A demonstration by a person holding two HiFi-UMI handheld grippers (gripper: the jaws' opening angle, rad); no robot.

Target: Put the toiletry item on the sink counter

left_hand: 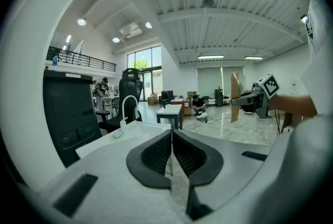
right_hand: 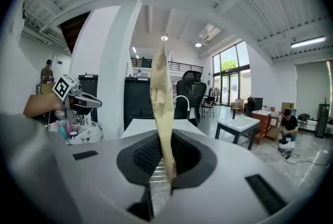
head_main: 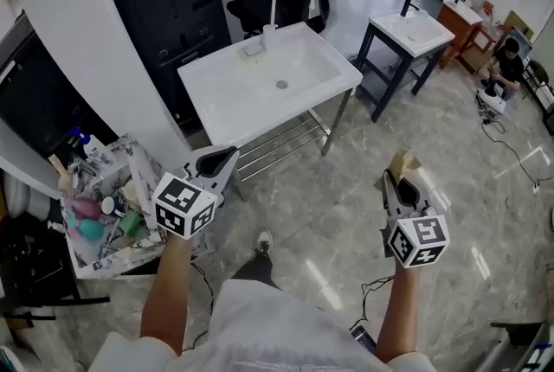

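Our right tongs (head_main: 402, 182) pinch the tan sachet (head_main: 403, 161) by its lower edge (a thin hold), well short of the sink table (head_main: 216, 98). Our left tongs (head_main: 218, 163) are pressed together, empty. We should carry it steadily and lower it onto the bare rim.
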